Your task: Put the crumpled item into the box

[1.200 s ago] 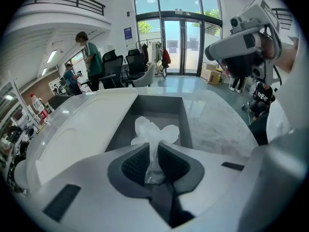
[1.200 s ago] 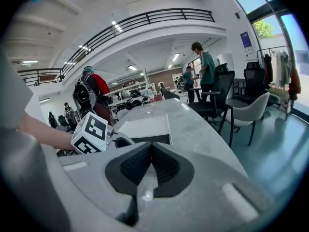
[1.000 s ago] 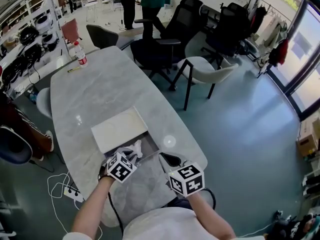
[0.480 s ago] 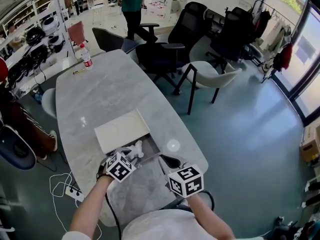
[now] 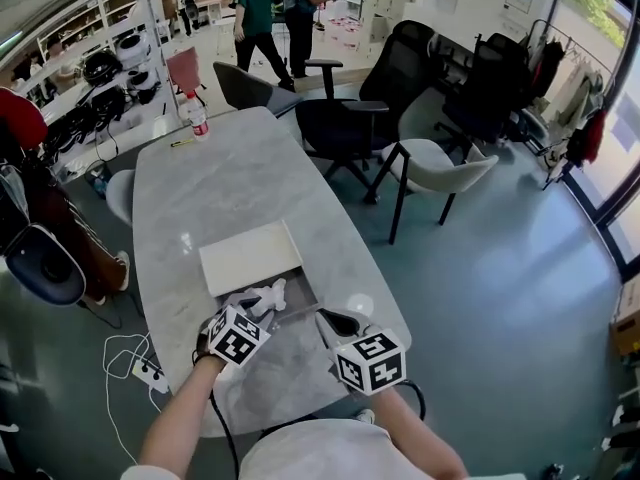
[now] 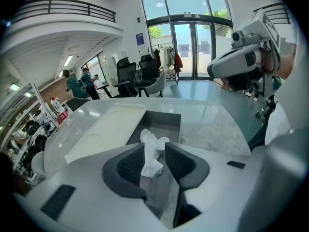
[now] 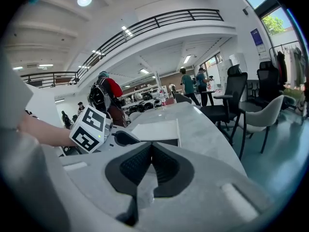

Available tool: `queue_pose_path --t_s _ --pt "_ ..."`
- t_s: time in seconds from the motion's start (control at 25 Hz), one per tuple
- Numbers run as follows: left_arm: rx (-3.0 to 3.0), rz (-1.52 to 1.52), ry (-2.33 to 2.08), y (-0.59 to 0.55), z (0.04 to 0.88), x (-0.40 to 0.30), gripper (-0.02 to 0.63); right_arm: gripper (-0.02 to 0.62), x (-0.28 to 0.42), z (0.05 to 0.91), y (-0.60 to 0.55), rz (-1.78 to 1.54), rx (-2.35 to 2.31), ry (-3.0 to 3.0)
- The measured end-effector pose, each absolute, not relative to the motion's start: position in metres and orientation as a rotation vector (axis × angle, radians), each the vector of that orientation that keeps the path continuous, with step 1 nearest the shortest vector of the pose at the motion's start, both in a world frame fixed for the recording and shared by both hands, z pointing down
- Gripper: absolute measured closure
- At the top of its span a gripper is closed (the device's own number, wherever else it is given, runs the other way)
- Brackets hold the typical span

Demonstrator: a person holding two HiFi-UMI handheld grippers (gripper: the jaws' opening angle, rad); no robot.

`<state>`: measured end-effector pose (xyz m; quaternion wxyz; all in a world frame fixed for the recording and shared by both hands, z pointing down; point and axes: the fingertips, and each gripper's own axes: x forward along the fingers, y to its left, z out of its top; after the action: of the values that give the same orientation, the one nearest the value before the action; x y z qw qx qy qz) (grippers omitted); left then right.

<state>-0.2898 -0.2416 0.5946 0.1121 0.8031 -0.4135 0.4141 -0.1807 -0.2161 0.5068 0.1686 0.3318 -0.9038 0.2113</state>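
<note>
along left gripper jaws: crumpled tissue lengthwise, seemingly

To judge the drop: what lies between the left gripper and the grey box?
The crumpled white tissue, in the left gripper view: it sits between the open tongs of the left gripper, its far end over the grey box. Nothing else.
</note>
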Motion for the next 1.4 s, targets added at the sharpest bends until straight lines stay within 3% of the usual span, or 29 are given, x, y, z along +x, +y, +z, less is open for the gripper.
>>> queue_pose_path --t_s 0.2,0.68,1.04,1.4 --pt "2.324 1.063 -1.357 -0.228 0.569 -0.286 0.483 0.591 -0.179 0.498 -0.206 0.571 0.869 -2.614" --pt "2.203 0.719 -1.724 -0.186 0.513 -0.286 0.566 0.591 -0.182 0.472 -0.189 0.480 0.675 -2.718" --pt "2.053 0.376 -1.913 -0.152 0.478 -0.270 0.584 0.591 -0.173 0.454 -0.172 0.422 0.561 -2.789" --pt "1.984 0.297 -1.969 -0.128 0.482 -0.244 0.588 0.591 -0.169 0.452 -0.158 0.391 0.450 -2.836"
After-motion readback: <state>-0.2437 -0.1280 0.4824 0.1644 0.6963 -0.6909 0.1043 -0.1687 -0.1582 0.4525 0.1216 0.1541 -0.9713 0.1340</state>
